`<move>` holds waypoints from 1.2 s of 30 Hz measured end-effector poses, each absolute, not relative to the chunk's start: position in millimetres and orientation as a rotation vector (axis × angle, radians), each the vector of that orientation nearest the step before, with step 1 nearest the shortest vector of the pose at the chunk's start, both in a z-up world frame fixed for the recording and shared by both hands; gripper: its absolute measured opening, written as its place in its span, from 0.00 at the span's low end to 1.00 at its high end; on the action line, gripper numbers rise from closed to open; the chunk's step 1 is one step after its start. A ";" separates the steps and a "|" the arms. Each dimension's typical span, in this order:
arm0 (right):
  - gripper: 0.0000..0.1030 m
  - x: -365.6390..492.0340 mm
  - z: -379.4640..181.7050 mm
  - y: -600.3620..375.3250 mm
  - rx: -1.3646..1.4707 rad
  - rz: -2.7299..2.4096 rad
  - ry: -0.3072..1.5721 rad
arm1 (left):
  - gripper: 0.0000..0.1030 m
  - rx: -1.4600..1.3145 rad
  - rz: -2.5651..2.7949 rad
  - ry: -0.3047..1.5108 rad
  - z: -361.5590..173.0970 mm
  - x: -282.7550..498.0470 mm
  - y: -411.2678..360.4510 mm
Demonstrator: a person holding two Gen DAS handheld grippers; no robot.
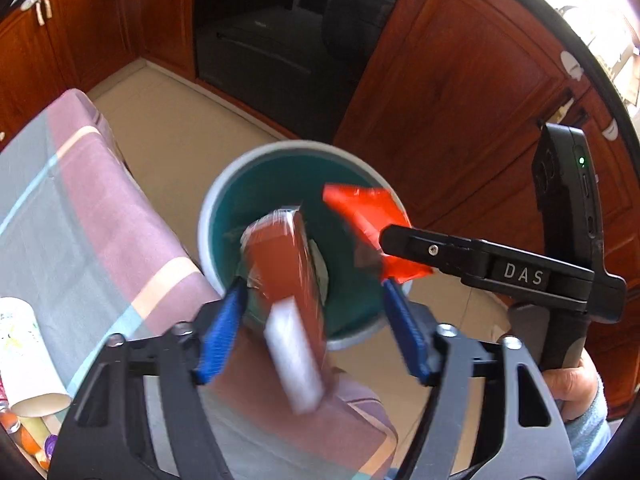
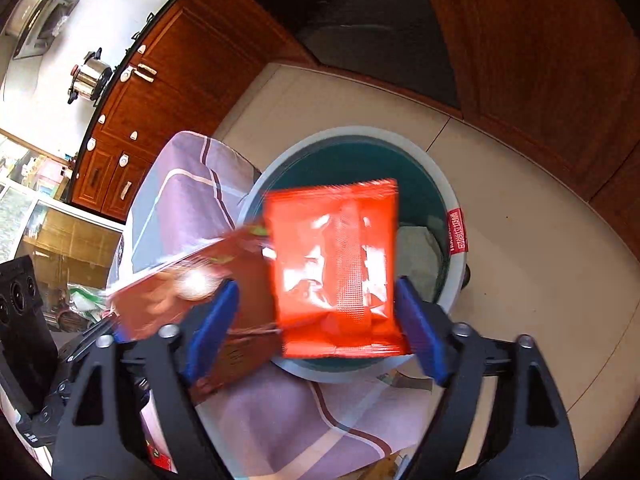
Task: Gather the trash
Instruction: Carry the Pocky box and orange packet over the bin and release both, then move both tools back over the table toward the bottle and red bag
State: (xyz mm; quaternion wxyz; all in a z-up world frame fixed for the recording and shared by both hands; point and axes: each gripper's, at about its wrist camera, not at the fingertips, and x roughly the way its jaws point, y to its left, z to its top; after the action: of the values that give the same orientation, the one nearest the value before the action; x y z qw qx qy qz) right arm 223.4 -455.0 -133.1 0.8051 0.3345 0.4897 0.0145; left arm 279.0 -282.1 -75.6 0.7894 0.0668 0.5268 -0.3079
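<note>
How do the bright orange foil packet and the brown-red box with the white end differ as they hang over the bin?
The bright orange foil packet is thin, flat and glossy; the brown-red box with the white end is a thicker rigid carton. The packet sits between the right hand-held gripper's spread jaws, the box between the left hand-held gripper's. The box is more motion-blurred. Both are above the teal-lined round bin, with no pad pressing on either.

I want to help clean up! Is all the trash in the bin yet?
Nearly. The bin already holds some scraps. Both claws, left and right, are open, with a brown box and an orange packet over it. A paper cup still lies on the table.
</note>
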 end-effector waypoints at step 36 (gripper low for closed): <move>0.90 162.2 -65.6 -351.6 0.475 0.063 1.043 | 0.96 0.023 -0.539 1.076 -32.2 182.0 -133.7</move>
State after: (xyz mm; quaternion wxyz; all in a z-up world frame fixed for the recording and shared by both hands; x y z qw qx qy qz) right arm 162.2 -351.6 -65.6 0.8398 0.2245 0.4934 0.0298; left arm 182.0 -133.7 -32.2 0.8242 0.0109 0.5063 -0.2535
